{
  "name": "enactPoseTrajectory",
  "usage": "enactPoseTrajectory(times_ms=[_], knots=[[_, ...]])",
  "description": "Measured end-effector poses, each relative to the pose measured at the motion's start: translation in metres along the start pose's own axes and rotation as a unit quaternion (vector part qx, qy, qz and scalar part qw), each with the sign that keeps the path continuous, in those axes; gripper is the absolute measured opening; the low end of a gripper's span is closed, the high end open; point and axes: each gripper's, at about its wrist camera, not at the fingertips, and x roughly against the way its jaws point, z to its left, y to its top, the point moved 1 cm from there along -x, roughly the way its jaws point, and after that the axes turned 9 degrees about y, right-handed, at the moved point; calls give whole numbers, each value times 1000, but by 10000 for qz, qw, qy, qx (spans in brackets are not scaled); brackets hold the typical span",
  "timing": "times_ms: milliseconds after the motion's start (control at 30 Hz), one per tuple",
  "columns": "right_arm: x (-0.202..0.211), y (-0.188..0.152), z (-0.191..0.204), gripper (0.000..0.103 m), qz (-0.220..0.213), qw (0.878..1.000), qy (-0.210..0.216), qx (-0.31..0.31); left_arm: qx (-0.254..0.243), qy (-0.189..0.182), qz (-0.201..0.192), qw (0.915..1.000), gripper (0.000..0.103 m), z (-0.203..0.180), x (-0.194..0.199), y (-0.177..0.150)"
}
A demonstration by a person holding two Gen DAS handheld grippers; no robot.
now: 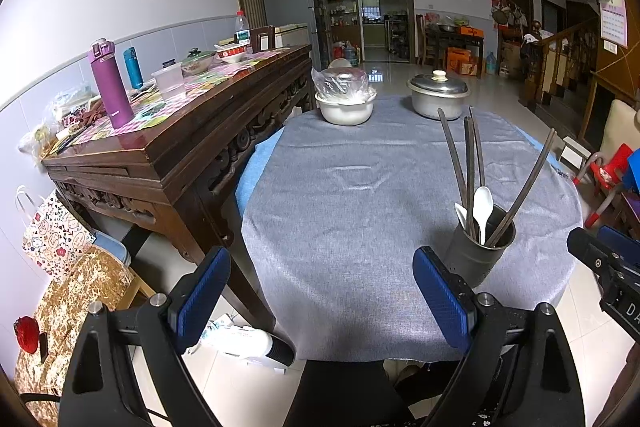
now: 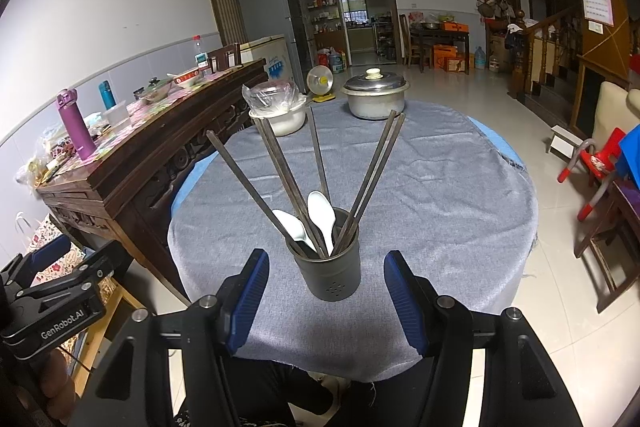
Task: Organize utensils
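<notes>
Your right gripper (image 2: 325,301) tilts downward at the table's (image 2: 440,187) near edge, jaws wide and empty, the dark utensil holder (image 2: 330,271) standing just beyond them, untouched. It holds chopsticks (image 2: 280,167) and two white spoons (image 2: 323,217). Your left gripper (image 1: 322,301) is also tilted down, jaws wide over bare cloth at the near edge. Only the left view shows the holder (image 1: 478,251) off to its right; only the right view shows a fan (image 2: 320,81) behind the far edge.
</notes>
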Motion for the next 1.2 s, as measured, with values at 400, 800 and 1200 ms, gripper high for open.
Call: enactPoseTrajectory(times_ms=[400, 800, 1200], knots=[[-2, -1, 3, 64, 13, 10000, -5, 24, 36, -30, 23, 10000, 93, 4, -2, -1], [-2, 4, 10, 64, -6, 10000, -27, 88, 89, -45, 11, 9999, 93, 11, -2, -2], [5, 7, 16, 64, -92, 9999, 9, 143, 169, -14, -29, 9999, 93, 18, 4, 1]])
